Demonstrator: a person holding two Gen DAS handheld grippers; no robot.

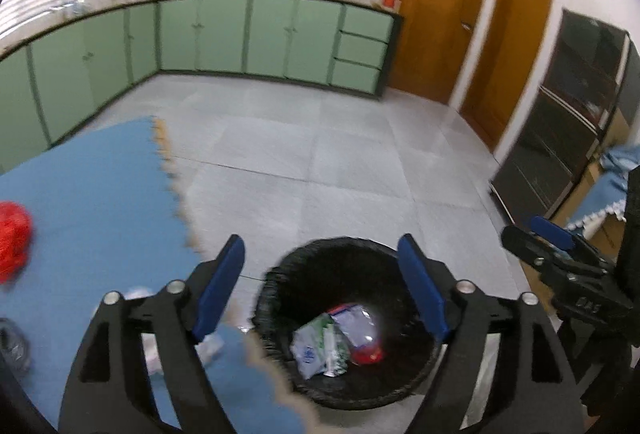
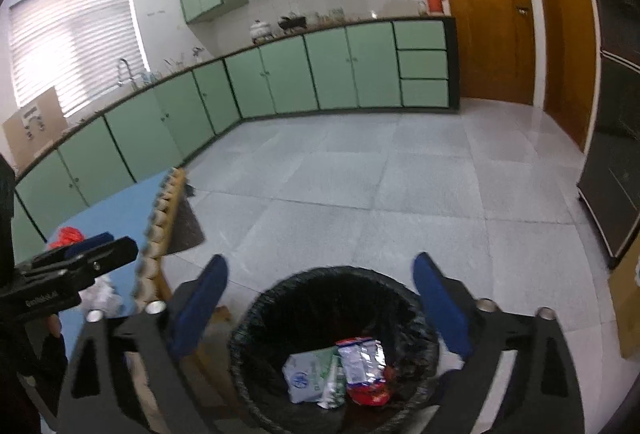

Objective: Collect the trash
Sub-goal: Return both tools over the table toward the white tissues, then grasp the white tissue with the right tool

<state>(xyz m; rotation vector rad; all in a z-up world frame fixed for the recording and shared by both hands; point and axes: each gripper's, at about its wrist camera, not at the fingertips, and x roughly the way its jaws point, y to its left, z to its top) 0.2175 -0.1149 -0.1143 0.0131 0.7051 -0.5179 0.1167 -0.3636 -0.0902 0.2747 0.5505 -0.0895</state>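
Black liner rims the bin [image 2: 332,318] on the floor below our left gripper [image 1: 320,286] and right gripper [image 2: 320,306], both spread wide and empty. Inside lie wrappers [image 2: 340,374], light, soft and slippery by our judgement; we would pinch a crumpled fold.

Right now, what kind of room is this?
Most likely a home kitchen: green cabinets under a long counter, a sink tap by the window, and a lined trash bin on the tiled floor.

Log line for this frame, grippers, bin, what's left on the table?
left gripper: open, empty | right gripper: open, empty | bin: two wrappers inside | table: red item, crumpled white trash left
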